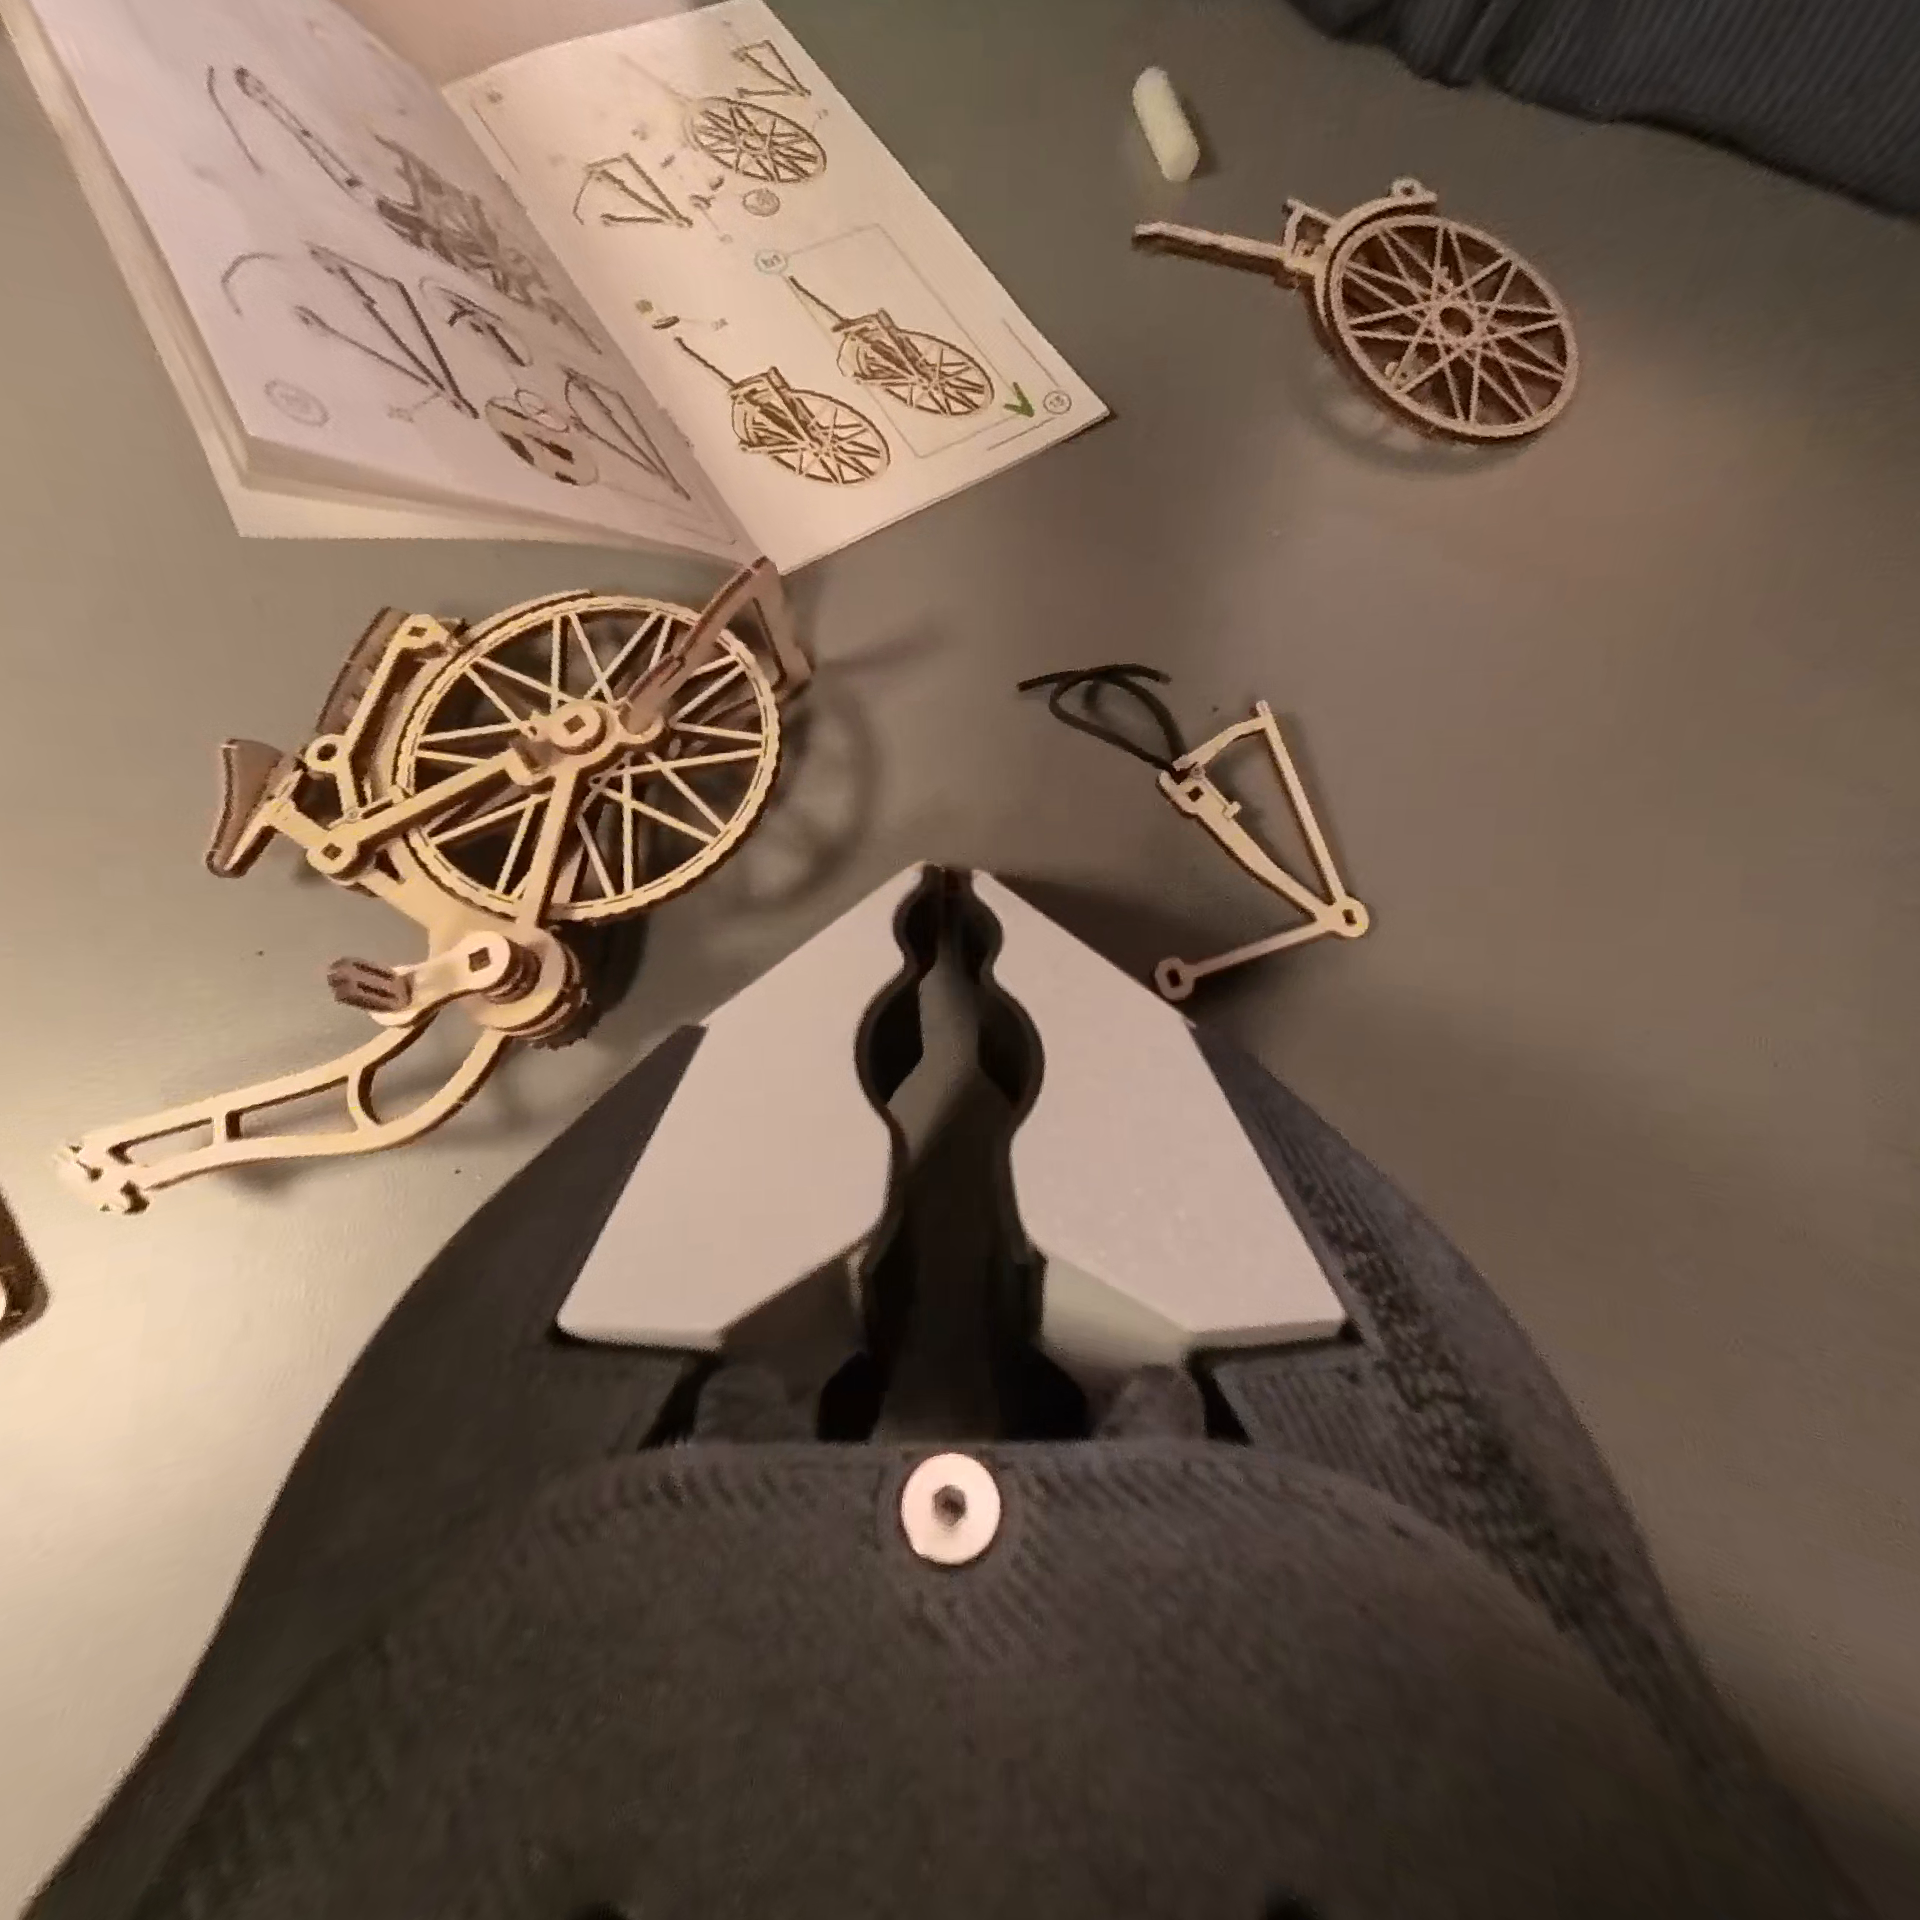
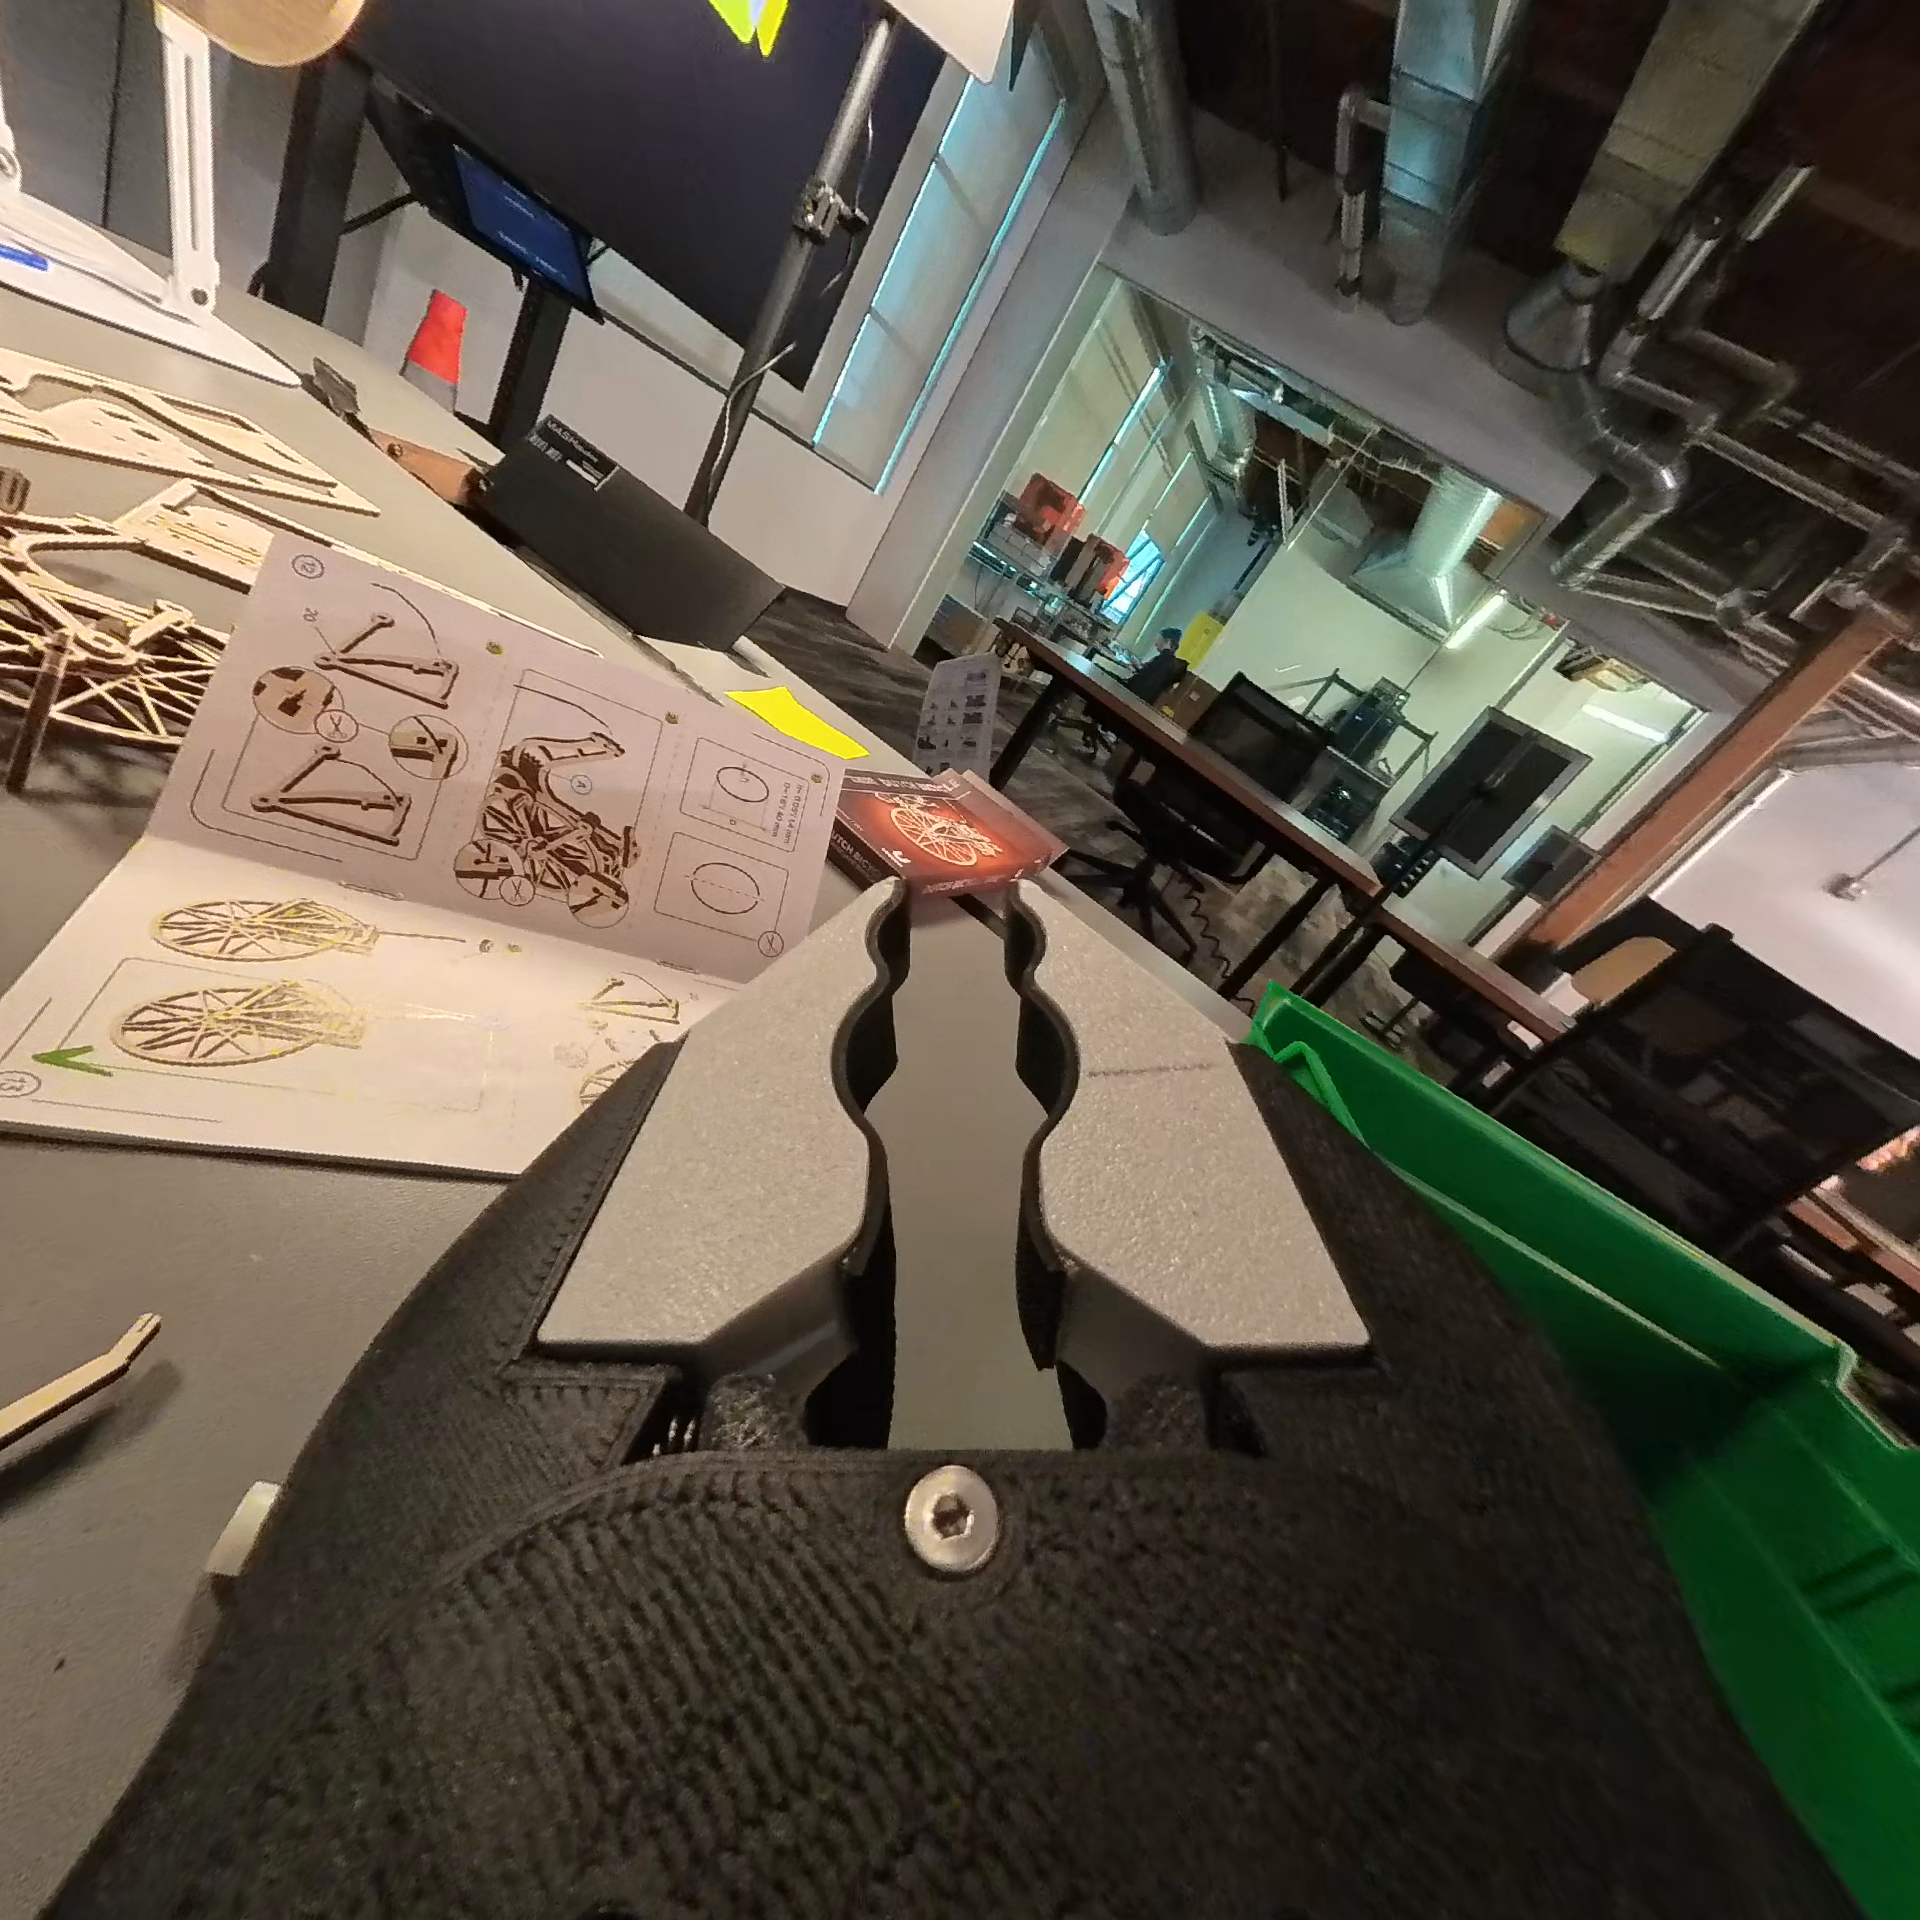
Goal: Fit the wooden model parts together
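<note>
In the left wrist view, a wooden bicycle rear assembly [image 1: 499,790] with a spoked wheel, pedal crank and saddle lies on the grey table [image 1: 1455,1039]. A front wheel with its fork [image 1: 1444,322] lies at the far right. A thin triangular wooden part [image 1: 1268,842] with a black cord [image 1: 1101,696] lies just right of my left gripper [image 1: 940,878], whose fingertips are together above the table between these parts. My right gripper [image 2: 958,909] is open with nothing between its fingers; it sits low on the table and points past the open instruction booklet [image 2: 416,831].
The booklet also shows in the left wrist view [image 1: 520,291], near a small white stick [image 1: 1169,125]. In the right wrist view there are a green bin [image 2: 1558,1299] at the right, a dark red box [image 2: 945,831] ahead, wooden sheets [image 2: 156,457] at the far left and a loose wooden strip [image 2: 73,1382]. My hands' fingertips stand some 25 cm from each other. My right gripper's tips are some 12 cm from the small white stick [image 1: 1169,125].
</note>
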`<state>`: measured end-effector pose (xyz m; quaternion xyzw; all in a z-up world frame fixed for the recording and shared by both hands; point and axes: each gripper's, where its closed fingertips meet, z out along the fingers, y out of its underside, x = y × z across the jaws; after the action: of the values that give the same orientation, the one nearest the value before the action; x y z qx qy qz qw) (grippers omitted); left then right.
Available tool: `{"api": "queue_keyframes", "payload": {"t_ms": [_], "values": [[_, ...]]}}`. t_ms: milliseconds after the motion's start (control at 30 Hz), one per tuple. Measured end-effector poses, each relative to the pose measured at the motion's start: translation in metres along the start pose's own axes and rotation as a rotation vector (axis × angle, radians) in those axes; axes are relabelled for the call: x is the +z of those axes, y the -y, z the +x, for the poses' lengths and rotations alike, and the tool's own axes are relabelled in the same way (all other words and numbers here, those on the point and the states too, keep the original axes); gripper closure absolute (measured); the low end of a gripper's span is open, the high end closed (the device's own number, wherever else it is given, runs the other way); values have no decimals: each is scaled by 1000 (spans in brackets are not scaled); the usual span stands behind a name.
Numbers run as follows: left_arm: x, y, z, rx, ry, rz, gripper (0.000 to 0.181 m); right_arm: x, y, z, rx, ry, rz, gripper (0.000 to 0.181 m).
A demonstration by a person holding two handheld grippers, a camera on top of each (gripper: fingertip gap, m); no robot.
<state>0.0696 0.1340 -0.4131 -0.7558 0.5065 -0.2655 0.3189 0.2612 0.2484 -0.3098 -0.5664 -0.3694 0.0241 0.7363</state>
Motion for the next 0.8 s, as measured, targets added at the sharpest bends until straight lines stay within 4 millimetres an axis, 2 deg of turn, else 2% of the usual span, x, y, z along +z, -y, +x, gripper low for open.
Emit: {"api": "queue_keyframes", "payload": {"t_ms": [133, 233, 300, 367, 467, 533, 600, 667, 800], "values": [[-5, 4, -5, 14, 65, 43, 180, 1, 1, 0, -2, 0, 2, 166], [-19, 48, 4, 63, 158, 261, 180, -3, 15, 0, 23, 4, 37, 166], [-27, 75, 22, 124, 189, 368, 180, -11, 31, -5, 94, 61, 39, 165], [-19, 89, 51, 168, 125, 388, 180, -23, 48, -11, 203, 119, 29, 164], [9, 88, 91, 186, -45, 272, 179, -54, 58, -43, 374, 320, -61, 159], [24, 86, 105, 185, -99, 202, 179, -83, 51, -74, 460, 473, -197, 144], [37, 85, 104, 178, -78, 144, 179, -110, 40, -96, 492, 514, -312, 130], [48, 83, 100, 183, -37, 99, 179, -131, 34, -111, 480, 498, -364, 124], [67, 64, 94, 142, -22, -25, 179, -154, 29, -122, 467, 430, -369, 123]]}}
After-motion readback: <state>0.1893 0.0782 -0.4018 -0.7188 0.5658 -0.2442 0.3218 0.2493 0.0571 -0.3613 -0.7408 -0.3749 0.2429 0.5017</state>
